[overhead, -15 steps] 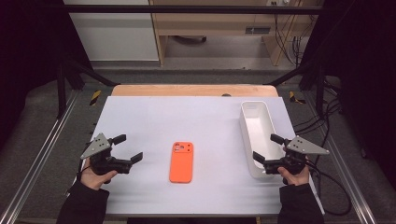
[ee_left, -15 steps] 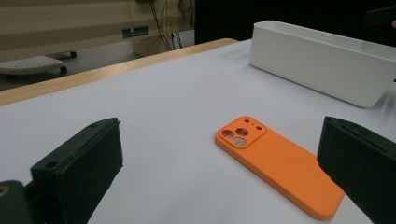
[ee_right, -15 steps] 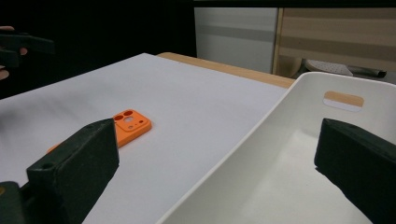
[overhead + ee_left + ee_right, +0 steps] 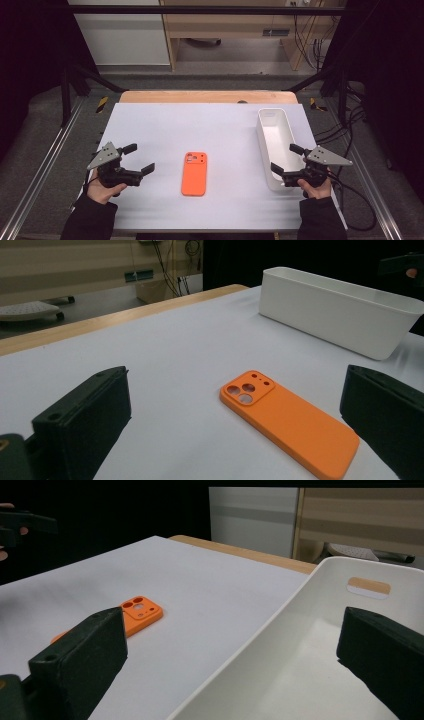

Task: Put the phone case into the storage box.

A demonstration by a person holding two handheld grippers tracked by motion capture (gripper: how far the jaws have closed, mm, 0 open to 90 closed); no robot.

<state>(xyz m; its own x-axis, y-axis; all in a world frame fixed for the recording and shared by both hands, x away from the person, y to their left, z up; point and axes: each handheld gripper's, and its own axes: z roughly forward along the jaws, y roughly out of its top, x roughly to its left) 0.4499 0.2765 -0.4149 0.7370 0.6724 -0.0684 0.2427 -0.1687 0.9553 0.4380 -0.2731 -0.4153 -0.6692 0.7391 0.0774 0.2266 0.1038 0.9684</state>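
Note:
An orange phone case (image 4: 194,173) lies flat, camera cutouts up, in the middle of the white table (image 4: 215,125). My left gripper (image 4: 142,158) rests at the left, pointing toward the case with its jaws wide open and nothing between them. In the left gripper view the case (image 4: 290,422) lies just ahead, between the jaws of the left gripper (image 4: 237,390). My right gripper (image 4: 283,158) stands open at the near end of a long white bin (image 4: 276,145). In the right gripper view the right gripper (image 4: 235,640) straddles the bin's wall (image 4: 280,625), with the case (image 4: 135,614) off to its left.
The bin (image 4: 340,310) is empty and runs front to back along the table's right side. A wooden strip (image 4: 207,96) borders the far edge. Metal rails and cables flank the table. The other hand (image 4: 20,527) shows far off.

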